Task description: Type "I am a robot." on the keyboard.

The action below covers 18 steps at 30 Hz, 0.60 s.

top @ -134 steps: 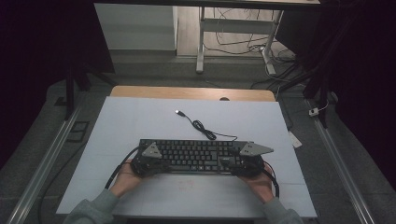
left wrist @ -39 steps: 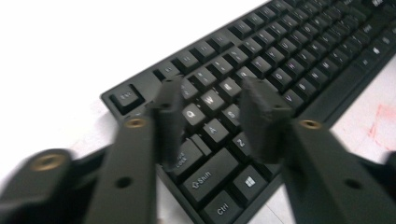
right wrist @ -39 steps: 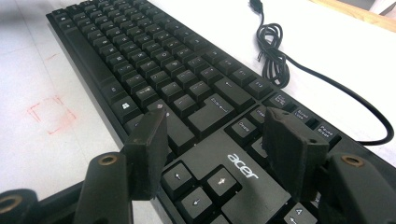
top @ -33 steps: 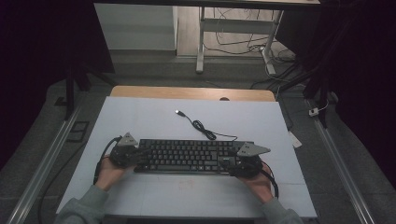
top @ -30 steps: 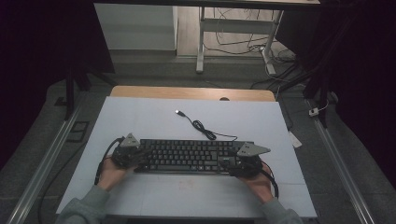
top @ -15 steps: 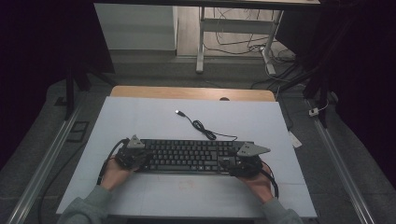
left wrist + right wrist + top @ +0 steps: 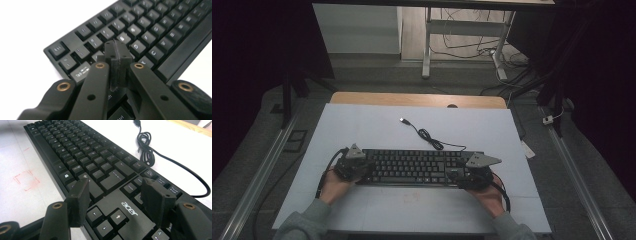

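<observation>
- We see a pale, nearly white surface (image 7: 362, 125) under dim light, with a strip of bare wood along its far edge and dark floor and desk legs beyond.
- On it lies a black keyboard (image 7: 412, 167), full length, set crosswise near the person's edge of the surface and lying flat.
- Its keys are matt black with small pale legends; the right gripper view shows a silver "acer" mark above the arrow keys (the finer legends are too blurred for us to read).
- A long space bar runs along the keyboard's near edge, and the frame around the keys is plain black plastic.
- A black cable (image 7: 432, 140) leaves the keyboard's far edge, makes a small coil and ends in a plug (image 7: 403, 120) lying loose on the surface.
- The left tongs (image 7: 360, 169) sit over the keyboard's left end; in the left gripper view we see the two tips pressed together with nothing between them, just above the keys.
- The right tongs (image 7: 458, 175) straddle the keyboard's right end across its depth with their jaws apart; whether the pads press on its edges we cannot tell.
- A faint red square is marked on the surface just in front of the keyboard.
</observation>
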{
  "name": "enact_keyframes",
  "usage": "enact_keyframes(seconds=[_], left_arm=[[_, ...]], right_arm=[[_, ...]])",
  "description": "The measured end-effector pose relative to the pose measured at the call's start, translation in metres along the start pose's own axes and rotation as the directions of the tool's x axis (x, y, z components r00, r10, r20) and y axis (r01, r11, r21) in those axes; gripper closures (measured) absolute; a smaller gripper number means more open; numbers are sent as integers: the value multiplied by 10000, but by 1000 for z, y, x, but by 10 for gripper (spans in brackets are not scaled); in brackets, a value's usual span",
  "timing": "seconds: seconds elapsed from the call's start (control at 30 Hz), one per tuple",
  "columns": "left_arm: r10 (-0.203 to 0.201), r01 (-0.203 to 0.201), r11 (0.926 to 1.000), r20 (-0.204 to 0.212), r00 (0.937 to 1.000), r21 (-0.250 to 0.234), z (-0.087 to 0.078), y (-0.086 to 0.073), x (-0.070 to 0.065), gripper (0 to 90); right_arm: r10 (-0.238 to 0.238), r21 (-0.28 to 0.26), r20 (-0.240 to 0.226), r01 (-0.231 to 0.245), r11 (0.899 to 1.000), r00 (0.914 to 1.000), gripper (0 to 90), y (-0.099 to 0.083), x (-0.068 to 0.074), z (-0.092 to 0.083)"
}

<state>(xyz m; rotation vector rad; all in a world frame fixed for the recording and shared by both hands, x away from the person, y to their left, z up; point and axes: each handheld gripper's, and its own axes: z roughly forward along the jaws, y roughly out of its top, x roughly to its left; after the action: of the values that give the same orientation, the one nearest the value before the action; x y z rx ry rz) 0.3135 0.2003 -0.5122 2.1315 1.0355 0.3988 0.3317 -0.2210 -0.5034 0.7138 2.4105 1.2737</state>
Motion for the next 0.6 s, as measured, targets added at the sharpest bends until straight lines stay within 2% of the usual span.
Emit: enact_keyframes(seconds=[0.1,0.2,0.27,0.43,0.6], left_arm=[[-366,370,9979,84,9993,-540,-11,0,4,882],[-675,707,9926,356,9971,-990,-18,1,8,819],[-763,812,9906,480,9959,-1099,-20,1,9,766],[-903,940,9868,333,9954,-1322,-21,1,10,576],[-1039,1075,9854,334,9940,-1324,-22,2,11,466]], right_arm=[[-1,-13,10,1,10000,10000,404,0,0,0],[-7,-31,-19,7,10000,10000,404,0,0,0],[-18,-31,-19,18,10000,10000,404,0,0,0],[-51,-10,-4,51,10000,10000,404,0,0,0],[-40,-37,-21,39,10000,10000,403,0,0,0]])
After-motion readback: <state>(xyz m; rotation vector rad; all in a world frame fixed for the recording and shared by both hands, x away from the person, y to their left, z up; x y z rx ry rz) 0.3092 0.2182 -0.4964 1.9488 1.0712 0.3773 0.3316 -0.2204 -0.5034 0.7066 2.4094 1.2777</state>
